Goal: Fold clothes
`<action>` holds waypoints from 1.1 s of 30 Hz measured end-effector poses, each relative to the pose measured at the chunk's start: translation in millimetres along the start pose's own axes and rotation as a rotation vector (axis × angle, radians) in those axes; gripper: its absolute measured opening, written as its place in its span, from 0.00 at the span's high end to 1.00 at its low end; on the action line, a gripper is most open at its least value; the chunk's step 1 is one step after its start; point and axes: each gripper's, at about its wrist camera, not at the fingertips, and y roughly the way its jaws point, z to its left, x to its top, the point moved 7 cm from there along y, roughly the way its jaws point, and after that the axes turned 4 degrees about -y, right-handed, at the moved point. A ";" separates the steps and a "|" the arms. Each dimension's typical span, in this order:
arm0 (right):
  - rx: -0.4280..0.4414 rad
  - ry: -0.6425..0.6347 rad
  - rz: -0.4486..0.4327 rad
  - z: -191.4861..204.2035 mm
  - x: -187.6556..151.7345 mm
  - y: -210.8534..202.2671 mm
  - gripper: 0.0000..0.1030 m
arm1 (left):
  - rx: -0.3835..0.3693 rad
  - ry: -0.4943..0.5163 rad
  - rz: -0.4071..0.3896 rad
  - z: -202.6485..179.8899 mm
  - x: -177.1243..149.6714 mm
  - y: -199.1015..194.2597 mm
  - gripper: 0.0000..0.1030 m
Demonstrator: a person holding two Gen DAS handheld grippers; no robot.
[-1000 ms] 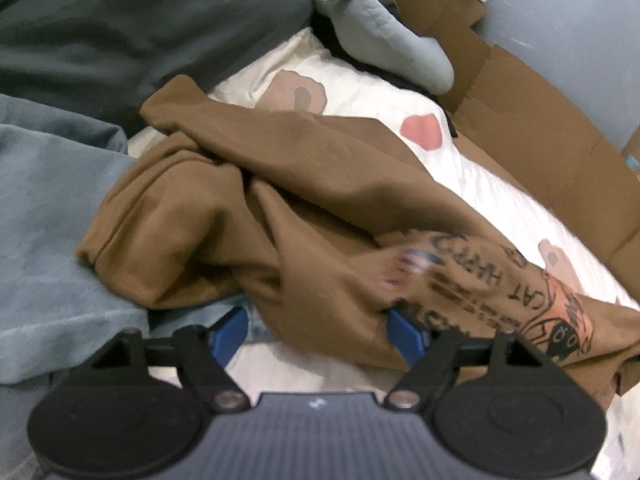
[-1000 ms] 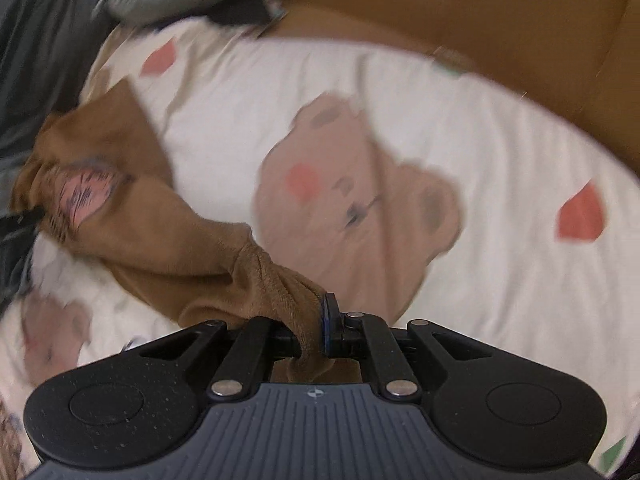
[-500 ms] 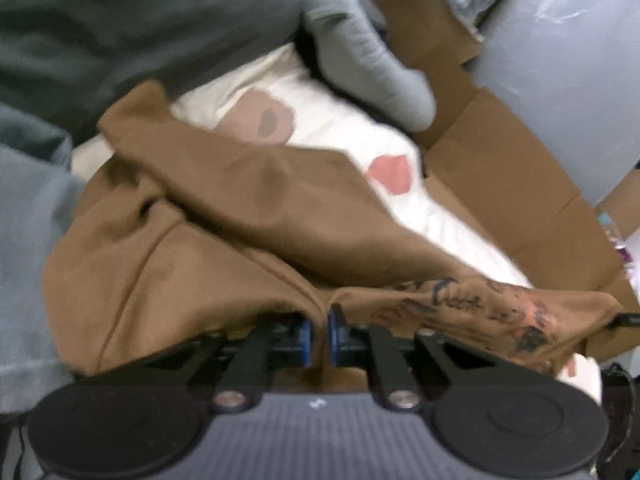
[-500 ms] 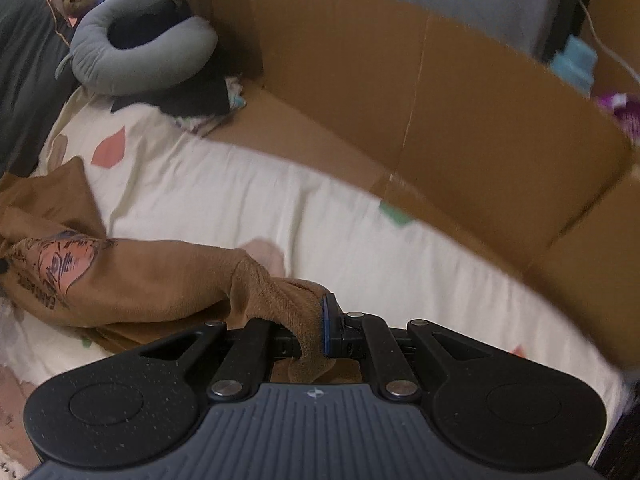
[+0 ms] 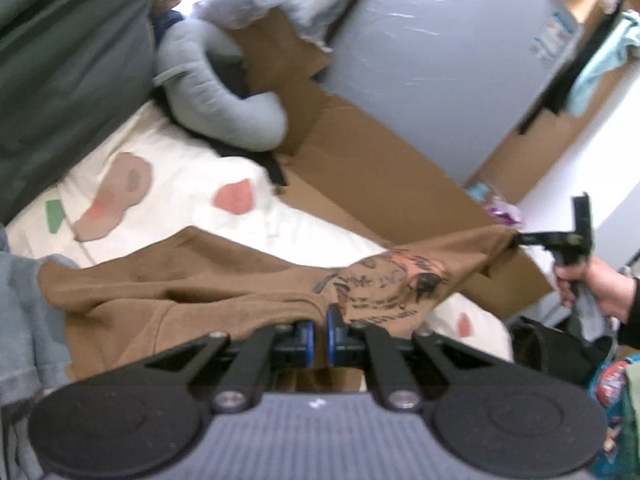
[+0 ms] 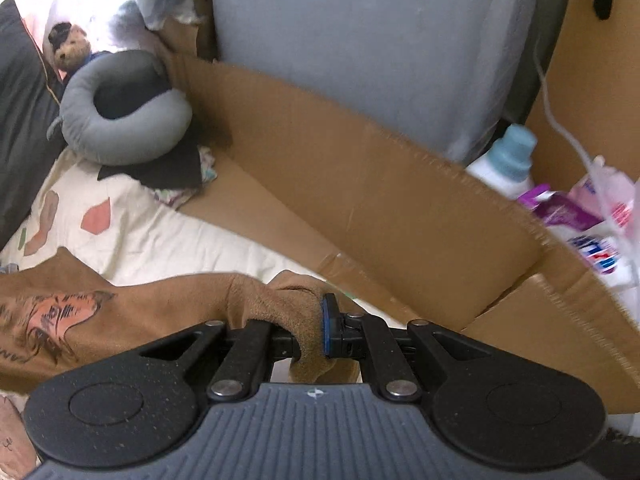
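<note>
A brown T-shirt [image 5: 208,280] with an orange and black cat print [image 5: 404,276] lies partly lifted over a cream bedsheet [image 5: 180,184] printed with bears. My left gripper [image 5: 319,330] is shut on a fold of the shirt near the print. My right gripper [image 6: 316,328] is shut on a bunched edge of the same brown T-shirt [image 6: 160,304]. In the left wrist view the right gripper [image 5: 516,239] shows at far right, held by a hand [image 5: 600,284], pulling the shirt taut.
A grey neck pillow [image 6: 120,120] and a small plush toy [image 6: 70,48] sit at the bed's far end. Brown cardboard [image 6: 380,208] lines the bed's side against a grey panel [image 5: 440,60]. Bottles and packets [image 6: 560,200] stand behind it. Grey-blue clothes [image 5: 20,320] lie at left.
The left gripper went from open to shut on the shirt. Both grippers have risen and pulled apart, stretching the shirt between them; the views now look higher over the bed.
</note>
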 end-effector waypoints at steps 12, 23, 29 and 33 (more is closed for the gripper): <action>-0.012 -0.025 -0.057 -4.5 28.2 -45.6 0.96 | -0.132 -0.031 0.076 -80.2 -29.2 -56.1 0.94; -0.002 -0.058 -0.072 7.2 47.3 -74.3 0.96 | -0.206 -0.089 0.131 -115.6 -50.6 -81.6 0.94; -0.031 -0.077 0.009 10.1 34.1 -28.4 0.96 | -0.162 -0.143 0.163 -81.4 -65.2 -41.7 0.94; -0.046 -0.099 0.064 20.8 22.5 14.0 0.95 | -0.110 -0.187 0.139 -43.1 -62.6 -19.1 0.94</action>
